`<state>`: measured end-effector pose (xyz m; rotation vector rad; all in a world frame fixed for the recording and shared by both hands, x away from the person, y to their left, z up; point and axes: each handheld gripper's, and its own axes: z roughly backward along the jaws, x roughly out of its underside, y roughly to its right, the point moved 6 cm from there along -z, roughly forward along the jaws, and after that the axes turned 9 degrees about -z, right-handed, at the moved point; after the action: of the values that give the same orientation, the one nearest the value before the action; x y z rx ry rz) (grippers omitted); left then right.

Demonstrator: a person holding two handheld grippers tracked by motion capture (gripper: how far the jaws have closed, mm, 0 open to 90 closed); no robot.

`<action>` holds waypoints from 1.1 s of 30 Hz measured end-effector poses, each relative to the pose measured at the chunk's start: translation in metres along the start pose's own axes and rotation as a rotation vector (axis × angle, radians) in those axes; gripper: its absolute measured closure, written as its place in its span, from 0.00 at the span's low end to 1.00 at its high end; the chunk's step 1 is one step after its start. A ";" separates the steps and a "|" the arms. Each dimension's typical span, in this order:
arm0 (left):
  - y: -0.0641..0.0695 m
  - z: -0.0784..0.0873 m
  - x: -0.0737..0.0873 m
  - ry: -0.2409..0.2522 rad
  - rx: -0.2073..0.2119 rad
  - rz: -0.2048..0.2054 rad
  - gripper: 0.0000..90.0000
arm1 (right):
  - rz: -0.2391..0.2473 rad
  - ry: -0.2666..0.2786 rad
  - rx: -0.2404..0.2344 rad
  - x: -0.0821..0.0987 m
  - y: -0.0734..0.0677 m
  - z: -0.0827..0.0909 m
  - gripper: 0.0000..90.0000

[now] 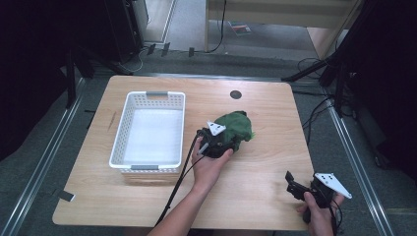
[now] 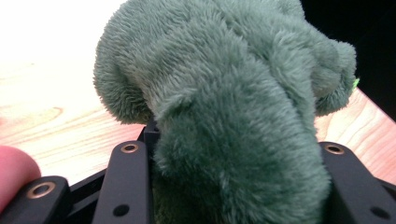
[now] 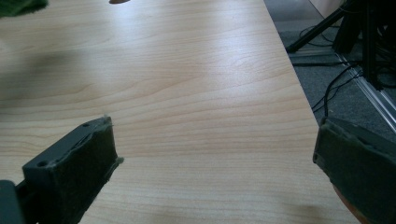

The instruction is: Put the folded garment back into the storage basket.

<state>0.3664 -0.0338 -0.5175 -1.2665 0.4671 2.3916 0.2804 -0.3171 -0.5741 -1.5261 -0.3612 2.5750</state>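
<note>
Bare desk [image 1: 265, 162] is lying open between the green plush [image 1: 235, 129] and the right tool [image 1: 295, 188] at the near right corner. The white basket [image 1: 147, 132] is blocking the left half, standing just beside the left tool [image 1: 216, 143], which is clamping the plush.

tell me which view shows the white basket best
The high view: the white basket sits whole on the table, left of the green plush toy at the left gripper. The gripper views face plush and bare wood instead.

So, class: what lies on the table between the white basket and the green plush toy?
In the high view, bare wood separates the white basket from the green plush toy.
</note>
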 end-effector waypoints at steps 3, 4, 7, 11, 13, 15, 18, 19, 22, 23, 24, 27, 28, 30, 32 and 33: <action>-0.002 0.004 -0.003 0.010 0.006 0.010 0.58 | 0.001 0.000 0.001 0.000 0.000 0.000 0.00; -0.005 0.010 -0.007 0.016 0.001 0.003 0.58 | 0.001 0.000 0.001 0.000 0.000 0.000 0.00; -0.008 0.015 -0.012 0.030 -0.004 -0.003 0.58 | 0.001 0.000 0.001 0.000 0.000 0.000 0.00; -0.016 0.027 -0.021 0.049 -0.008 -0.006 0.58 | 0.001 -0.001 0.001 0.000 0.000 0.000 0.00; -0.019 0.032 -0.024 0.059 -0.011 -0.001 0.58 | 0.001 -0.001 0.001 0.000 0.000 0.000 0.00; -0.022 0.036 -0.026 0.068 -0.014 -0.002 0.58 | 0.002 -0.002 0.001 0.000 0.000 0.000 0.00; -0.028 0.042 -0.029 0.075 -0.020 -0.001 0.58 | 0.002 -0.001 0.002 0.000 0.000 0.000 0.00; -0.030 0.043 -0.029 0.080 -0.020 -0.001 0.58 | 0.002 -0.001 0.001 0.000 0.000 0.000 0.00; -0.036 0.049 -0.031 0.091 -0.025 0.002 0.58 | 0.002 -0.001 0.001 0.000 0.000 0.000 0.00; -0.039 0.051 -0.032 0.096 -0.030 0.006 0.58 | 0.002 -0.002 0.002 0.000 0.000 0.000 0.00; -0.041 0.053 -0.032 0.102 -0.032 0.007 0.58 | 0.001 -0.001 0.002 0.000 0.000 0.000 0.00; -0.049 0.058 -0.033 0.110 -0.044 0.014 0.58 | 0.002 -0.002 0.003 0.000 0.000 0.000 0.00; -0.051 0.059 -0.032 0.113 -0.045 0.018 0.58 | 0.002 -0.002 0.004 0.000 0.000 0.000 0.00; -0.053 0.061 -0.032 0.116 -0.045 0.017 0.58 | 0.002 -0.002 0.004 0.000 0.000 0.000 0.00; -0.059 0.066 -0.032 0.123 -0.047 0.016 0.57 | 0.003 -0.002 0.004 0.000 0.000 0.000 0.00; -0.061 0.068 -0.032 0.130 -0.050 0.018 0.57 | 0.004 -0.001 0.004 0.000 0.000 0.000 0.00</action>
<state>0.3644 0.0450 -0.4607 -1.4519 0.4613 2.3587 0.2807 -0.3170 -0.5743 -1.5257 -0.3527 2.5784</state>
